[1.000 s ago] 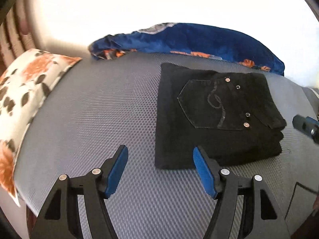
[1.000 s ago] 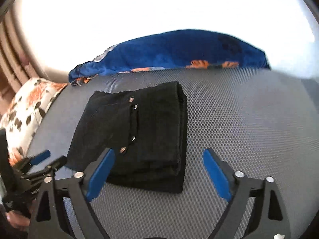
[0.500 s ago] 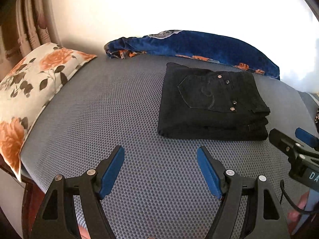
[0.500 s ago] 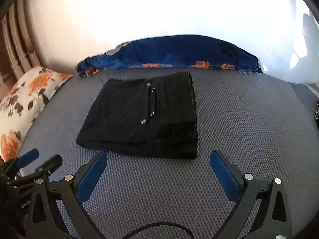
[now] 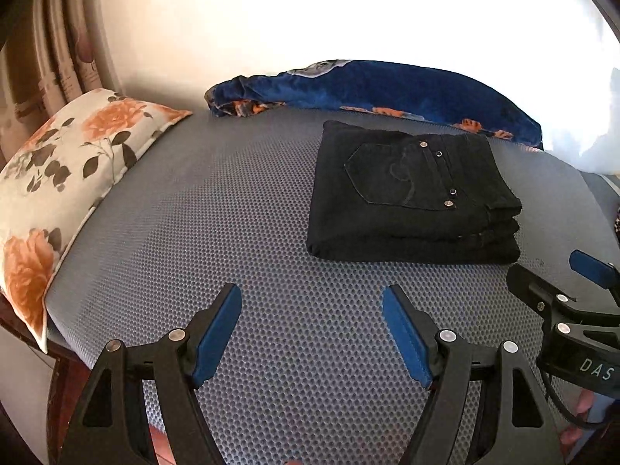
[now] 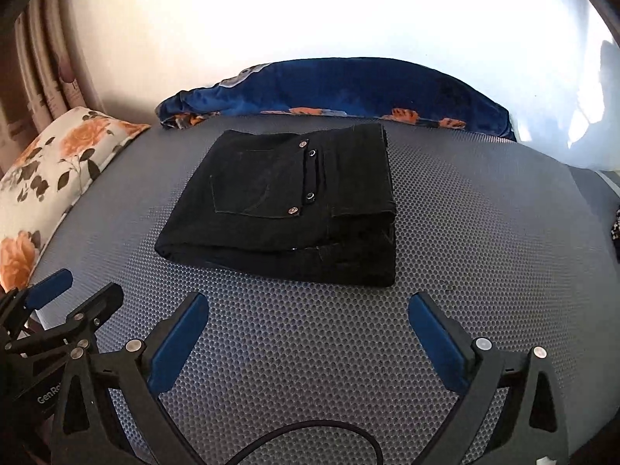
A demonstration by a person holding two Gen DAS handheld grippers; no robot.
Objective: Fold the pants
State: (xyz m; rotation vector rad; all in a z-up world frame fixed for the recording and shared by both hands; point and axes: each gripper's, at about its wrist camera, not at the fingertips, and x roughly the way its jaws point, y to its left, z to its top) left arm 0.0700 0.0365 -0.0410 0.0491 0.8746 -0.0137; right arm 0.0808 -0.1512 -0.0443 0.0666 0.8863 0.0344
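Black pants [image 5: 410,193] lie folded into a compact rectangular stack on the grey mesh bed surface [image 5: 232,213], back pocket and rivets up. They also show in the right wrist view [image 6: 286,209]. My left gripper [image 5: 312,329] is open and empty, hovering near the front edge, short of the pants and to their left. My right gripper [image 6: 308,343] is open and empty, in front of the pants. The right gripper also shows at the right edge of the left wrist view [image 5: 562,294]; the left gripper shows at the lower left of the right wrist view [image 6: 58,310].
A floral pillow [image 5: 58,178] lies at the left end of the bed. A blue blanket with orange flowers [image 5: 387,89] is bunched along the back by the bright wall. A curtain [image 5: 58,62] hangs at far left. A black cable [image 6: 310,438] runs below the right gripper.
Both grippers have drawn back from the pants toward the front edge, so the folded stack looks smaller and farther. Both stayed open and empty.
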